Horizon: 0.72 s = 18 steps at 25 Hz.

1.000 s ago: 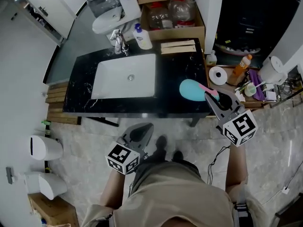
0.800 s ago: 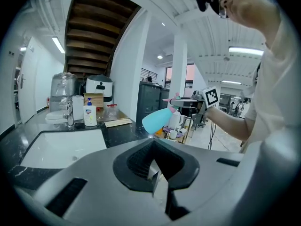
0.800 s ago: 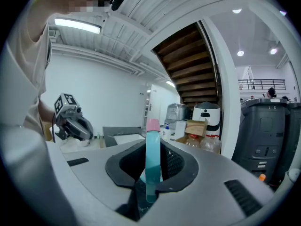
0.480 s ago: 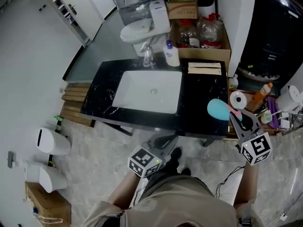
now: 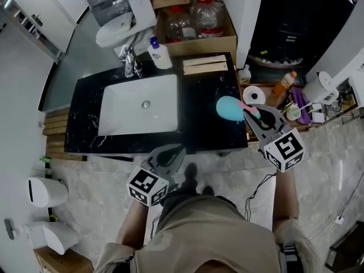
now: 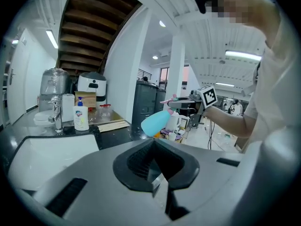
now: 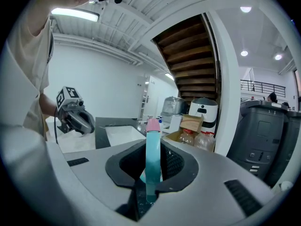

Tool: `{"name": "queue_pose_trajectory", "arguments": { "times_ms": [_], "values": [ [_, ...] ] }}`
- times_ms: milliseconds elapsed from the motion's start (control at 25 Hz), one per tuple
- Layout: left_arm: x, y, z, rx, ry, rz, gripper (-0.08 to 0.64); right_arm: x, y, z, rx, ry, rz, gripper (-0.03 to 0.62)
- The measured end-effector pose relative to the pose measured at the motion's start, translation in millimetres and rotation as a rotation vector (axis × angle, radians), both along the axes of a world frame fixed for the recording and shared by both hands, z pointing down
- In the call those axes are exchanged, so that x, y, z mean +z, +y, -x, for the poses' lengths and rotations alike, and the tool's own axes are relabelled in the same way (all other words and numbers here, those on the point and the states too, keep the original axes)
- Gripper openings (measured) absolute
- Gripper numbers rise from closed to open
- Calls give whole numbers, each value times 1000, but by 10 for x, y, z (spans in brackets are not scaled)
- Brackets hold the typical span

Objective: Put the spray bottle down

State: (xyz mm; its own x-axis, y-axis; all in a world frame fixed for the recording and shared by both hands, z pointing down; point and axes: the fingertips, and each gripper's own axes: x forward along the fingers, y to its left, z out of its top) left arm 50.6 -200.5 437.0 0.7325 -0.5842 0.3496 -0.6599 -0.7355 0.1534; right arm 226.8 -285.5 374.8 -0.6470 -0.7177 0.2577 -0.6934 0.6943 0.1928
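Spray bottle (image 5: 229, 108), teal-bodied with a pink head, is gripped by the right gripper (image 5: 253, 115), whose fingers are closed on its neck. In the head view it lies tilted over the right end of the black marble surface (image 5: 199, 121), body toward the white sink (image 5: 139, 106). From above, contact with the surface cannot be judged, but the left gripper view shows the spray bottle (image 6: 155, 123) held up and slanting, base lowest, above the surface's edge. The right gripper view shows it end-on as a narrow teal strip with a pink cap (image 7: 152, 159), pinched between the black pads. That view also catches the left gripper (image 7: 75, 117) off to one side. In its own view the left gripper (image 6: 157, 178) has its fingers drawn together with nothing between them, and the head view places it low, in front of the surface. A soap pump bottle (image 5: 154, 53) stands beside the faucet (image 5: 129, 64); its label carries a blue emblem, the writing too small to read. Two pale flat strips (image 5: 203, 65) lie at the back right of the surface, behind the spray bottle. A cardboard box (image 5: 196, 38) of plastic bottles sits beyond them, and a white roll (image 5: 254, 94) and an orange bottle (image 5: 282, 84) crowd a shelf just right of the surface.
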Motion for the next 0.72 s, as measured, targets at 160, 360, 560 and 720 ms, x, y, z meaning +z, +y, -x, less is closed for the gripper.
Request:
{"name": "queue_pose_trajectory", "arguments": {
  "times_ms": [160, 360, 560, 720],
  "values": [
    [4, -131, -5, 21, 7, 7, 9, 17, -182, -35, 19, 28, 9, 61],
    [50, -281, 80, 19, 27, 28, 9, 40, -427, -42, 35, 70, 24, 61],
    [95, -431, 188, 13, 49, 42, 9, 56, -620, -18, 47, 107, 36, 61],
    [112, -538, 249, 17, 64, 50, 9, 71, -749, -8, 56, 94, 58, 60]
  ]
}}
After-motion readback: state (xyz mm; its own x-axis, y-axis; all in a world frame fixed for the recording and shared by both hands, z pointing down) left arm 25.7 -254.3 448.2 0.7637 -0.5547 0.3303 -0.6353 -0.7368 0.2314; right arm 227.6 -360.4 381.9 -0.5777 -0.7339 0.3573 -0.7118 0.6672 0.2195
